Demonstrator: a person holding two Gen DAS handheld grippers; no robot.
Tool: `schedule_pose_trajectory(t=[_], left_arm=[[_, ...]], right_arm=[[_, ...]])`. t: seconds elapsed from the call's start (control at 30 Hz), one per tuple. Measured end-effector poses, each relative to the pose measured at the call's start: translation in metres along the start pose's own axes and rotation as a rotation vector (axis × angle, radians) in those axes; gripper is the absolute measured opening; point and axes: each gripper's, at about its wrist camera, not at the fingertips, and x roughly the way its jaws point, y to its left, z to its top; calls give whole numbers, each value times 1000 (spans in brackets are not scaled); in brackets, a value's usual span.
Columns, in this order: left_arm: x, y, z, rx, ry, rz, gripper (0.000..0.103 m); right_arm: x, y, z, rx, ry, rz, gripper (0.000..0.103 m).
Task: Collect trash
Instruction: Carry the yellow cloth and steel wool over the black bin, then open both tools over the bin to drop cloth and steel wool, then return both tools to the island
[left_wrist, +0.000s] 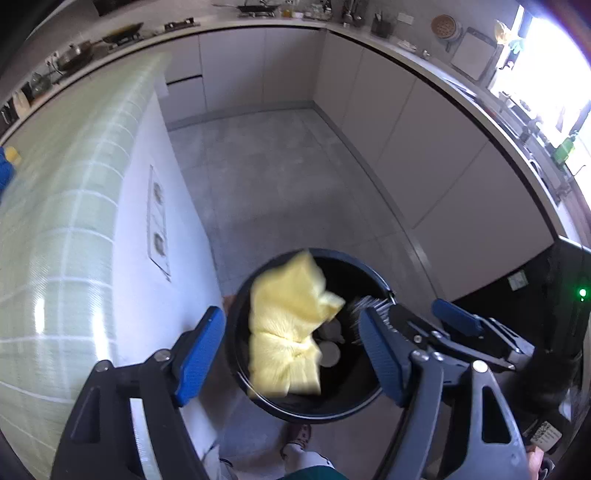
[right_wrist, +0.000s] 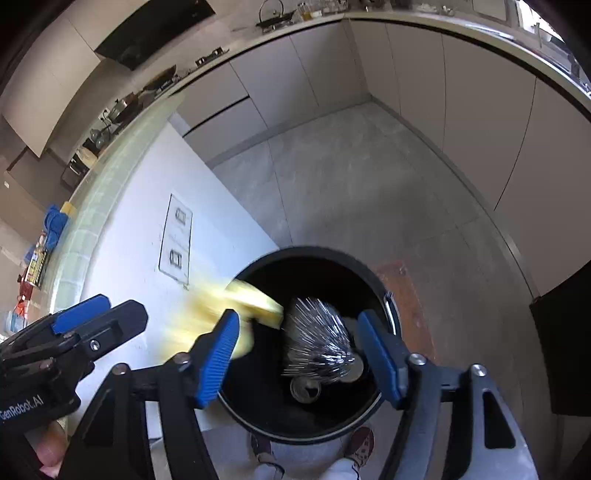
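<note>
- Item 1, left gripper (left_wrist: 291, 354): I read its jaws as spread wide, nothing between the blue pads (left_wrist: 197, 354); it hangs over the bin.
- Item 2, right gripper (right_wrist: 295, 350): jaws likewise spread apart and holding nothing, above the same bin mouth.
- Item 3, black round bin (right_wrist: 258, 417): stands on the grey floor (right_wrist: 351, 177), just beside the white island wall (right_wrist: 147, 206).
- Item 4, yellow crumpled wrapper (left_wrist: 284, 332): blurred, free of both grippers, at the bin's left side within the mouth; I cannot tell whether it rests on anything.
- Item 5, shiny silver foil piece (right_wrist: 317, 339): inside the bin, right of the wrapper.
- Item 6, 2 round can tops (right_wrist: 304, 389): low in the bin, under the foil.
</note>
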Motion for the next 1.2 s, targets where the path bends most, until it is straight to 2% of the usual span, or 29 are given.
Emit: schedule_pose_trajectory(t=[0.2,0.33,0.47,0.63,0.93,1.2], left_arm=[[-41,11,6,-16,-94,-9,78],[-77,32,5,-30,-153,2,78],[-107,69,-5,-63,-181,14,78],[-138,136,-17,-115,-210,30,79],[-172,249,-37,-150,-253,73,79],[-187,339,-48,-245,-262,129,79]], right_arm=[[-35,10,13,20,-102,-15,70],[-61,50,16,-31,-153,14,70],[-76,107,17,-80,-176,51,70],[-84,191,6,-140,-201,83,70],[-62,332,-28,-185,-218,118,72],[-41,416,-37,-258,-188,150,72]])
